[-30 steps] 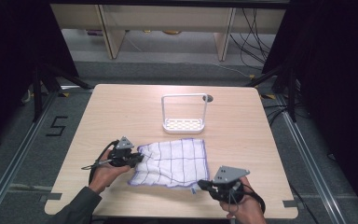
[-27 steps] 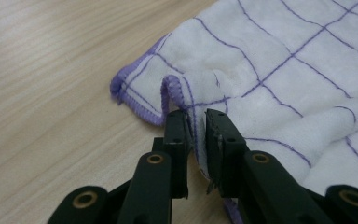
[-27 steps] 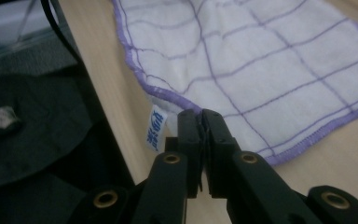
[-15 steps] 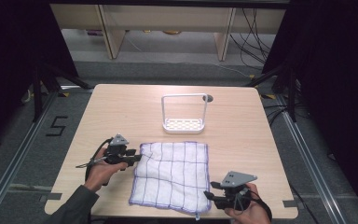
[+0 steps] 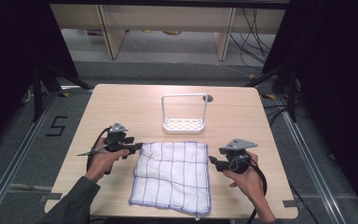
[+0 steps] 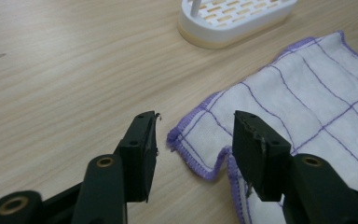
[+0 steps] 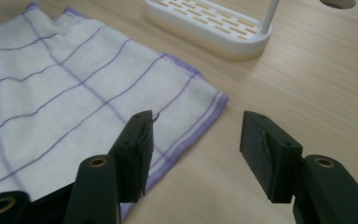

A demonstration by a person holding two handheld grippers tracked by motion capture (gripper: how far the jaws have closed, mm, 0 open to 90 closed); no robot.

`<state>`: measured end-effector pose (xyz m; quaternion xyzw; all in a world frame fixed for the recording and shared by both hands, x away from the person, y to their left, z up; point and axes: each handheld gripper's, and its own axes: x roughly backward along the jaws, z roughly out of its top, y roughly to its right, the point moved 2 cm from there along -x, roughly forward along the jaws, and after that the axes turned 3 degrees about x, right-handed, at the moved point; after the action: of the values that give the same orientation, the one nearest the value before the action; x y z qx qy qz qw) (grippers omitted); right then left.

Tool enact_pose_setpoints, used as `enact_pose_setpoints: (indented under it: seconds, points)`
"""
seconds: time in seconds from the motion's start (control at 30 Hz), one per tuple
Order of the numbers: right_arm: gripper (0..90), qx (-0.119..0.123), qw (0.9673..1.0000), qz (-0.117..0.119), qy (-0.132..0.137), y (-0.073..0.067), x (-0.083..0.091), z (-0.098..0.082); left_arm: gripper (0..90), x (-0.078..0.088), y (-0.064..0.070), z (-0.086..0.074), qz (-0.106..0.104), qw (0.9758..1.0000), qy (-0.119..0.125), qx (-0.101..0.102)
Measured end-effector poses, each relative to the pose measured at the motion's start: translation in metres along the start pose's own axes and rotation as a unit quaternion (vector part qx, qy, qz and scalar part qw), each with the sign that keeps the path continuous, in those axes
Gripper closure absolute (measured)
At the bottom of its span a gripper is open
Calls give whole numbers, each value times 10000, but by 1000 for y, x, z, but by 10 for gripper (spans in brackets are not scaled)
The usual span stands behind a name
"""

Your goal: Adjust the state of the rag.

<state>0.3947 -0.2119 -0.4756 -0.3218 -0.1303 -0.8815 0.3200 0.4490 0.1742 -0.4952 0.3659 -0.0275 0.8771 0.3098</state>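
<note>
A white cloth with purple grid lines (image 5: 172,175) lies spread flat on the wooden table (image 5: 135,105). My left gripper (image 5: 137,147) is at its back left corner. In the left gripper view that gripper (image 6: 196,126) is open, its jaws have just been opening, and the cloth's (image 6: 307,93) hemmed corner lies loose between them. My right gripper (image 5: 213,161) hovers by the cloth's right edge. In the right gripper view it (image 7: 196,121) is open, its jaws also just opening, with the cloth's (image 7: 74,93) border under its left jaw and nothing gripped.
A white slotted rack with a tall wire handle (image 5: 184,125) stands just behind the cloth, seen close in both gripper views (image 6: 235,18) (image 7: 209,25). A round hole (image 5: 208,98) sits in the table behind it. Dark frames and cables flank the table.
The cloth, bunched between both shut grippers, got pulled out flat toward the front. Both grippers opened and let go; the right one moved back along the cloth's right edge.
</note>
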Motion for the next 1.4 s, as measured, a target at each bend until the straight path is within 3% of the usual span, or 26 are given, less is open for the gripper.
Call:
enact_pose_setpoints:
  seconds: [0.07,0.27,0.3,0.63,0.67,0.73,0.77,0.9,1.0,1.17,1.37,1.4]
  points:
    - [450,-72,10000,-27,0,2,-9,6,461,-5,1,0,22,10000,-44,55]
    - [439,23,9998,-33,-175,6,-34,20,455,-10,-2,-1,66,9998,-180,-19]
    - [432,-42,9996,-44,-292,5,-39,22,447,-13,-4,0,112,9998,-138,-17]
    - [438,-80,9991,-148,-387,13,-53,24,464,-27,-4,-1,169,9994,-286,-119]
    - [437,46,9992,-170,-359,15,-55,23,464,-27,-4,-2,217,9991,-326,-173]
    - [436,-89,9988,-139,-458,15,-57,22,473,-30,-1,-2,189,9989,-342,-276]
    - [438,15,9989,-184,-433,18,-59,21,490,-32,1,-3,221,9984,-376,-371]
    - [435,-63,9985,-212,-499,21,-61,20,554,-37,3,-6,287,9966,-502,-593]
    - [432,-8,9986,-228,-488,23,-64,20,621,-37,2,-7,165,9972,-468,-566]
    - [432,6,9985,-168,-528,22,-69,20,786,-37,6,-7,9,9963,-511,-697]
    - [429,-34,9987,-142,-496,19,-77,22,837,-38,5,-8,-34,9973,-373,-637]
    - [431,58,9985,-123,-538,19,-78,23,839,-39,5,-8,-9,9969,-367,-691]
